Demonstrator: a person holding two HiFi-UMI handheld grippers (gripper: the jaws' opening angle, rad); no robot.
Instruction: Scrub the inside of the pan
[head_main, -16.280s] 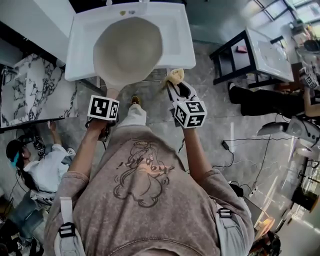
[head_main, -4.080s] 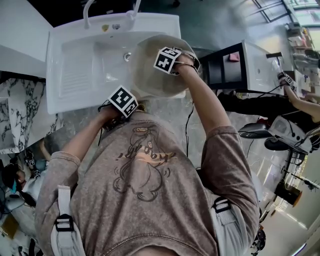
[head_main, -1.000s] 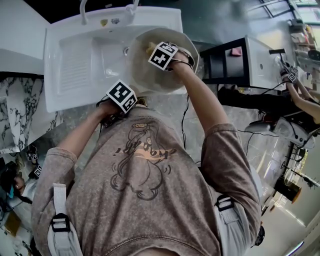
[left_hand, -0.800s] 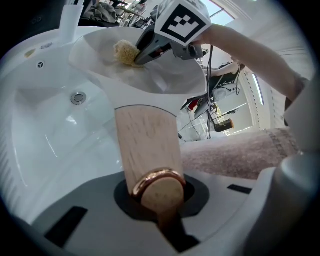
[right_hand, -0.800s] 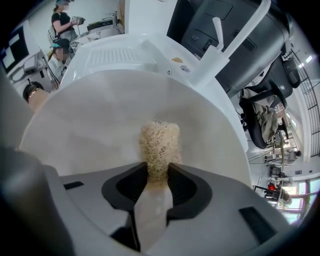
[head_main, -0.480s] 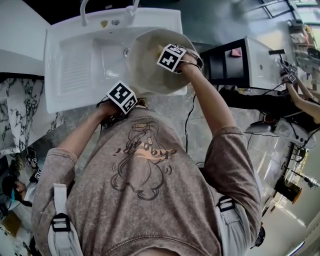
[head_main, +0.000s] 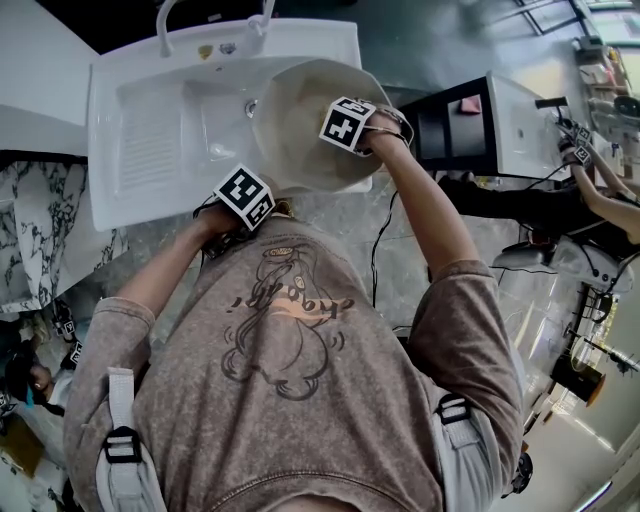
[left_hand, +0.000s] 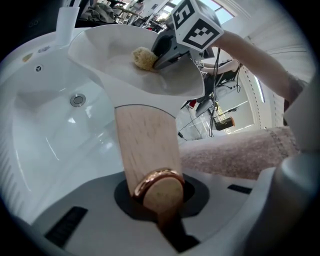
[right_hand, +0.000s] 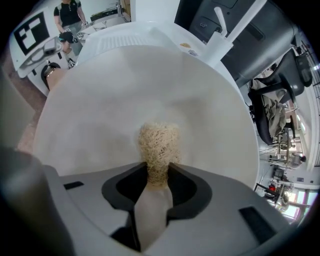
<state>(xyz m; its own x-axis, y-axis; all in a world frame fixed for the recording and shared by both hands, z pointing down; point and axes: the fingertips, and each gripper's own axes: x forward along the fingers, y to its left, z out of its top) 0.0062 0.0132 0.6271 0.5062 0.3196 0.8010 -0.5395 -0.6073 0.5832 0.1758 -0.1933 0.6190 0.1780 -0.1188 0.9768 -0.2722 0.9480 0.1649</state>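
Note:
A pale, cream-coloured pan (head_main: 290, 130) is tilted over the white sink (head_main: 150, 130). My left gripper (head_main: 255, 205) is shut on its light wooden handle (left_hand: 147, 150), whose copper-ringed end sits between the jaws of the left gripper (left_hand: 157, 192). My right gripper (head_main: 335, 120) reaches into the pan, shut on a tan fibrous scrubber (right_hand: 159, 147). The scrubber (left_hand: 144, 58) presses against the pan's inner wall (right_hand: 125, 100). In the left gripper view the right gripper (left_hand: 160, 59) shows under its marker cube. The head view hides the scrubber behind that cube.
A white faucet (head_main: 170, 15) stands at the sink's back rim, and the drain (left_hand: 77, 100) lies below the pan. A black-framed side table (head_main: 500, 120) stands to the right and a marble slab (head_main: 40, 230) to the left. Another person's arm (head_main: 600, 190) reaches in at far right.
Over the last second my right gripper has slid the scrubber to the right and a little nearer across the pan's inside. The left gripper and the handle have stayed put.

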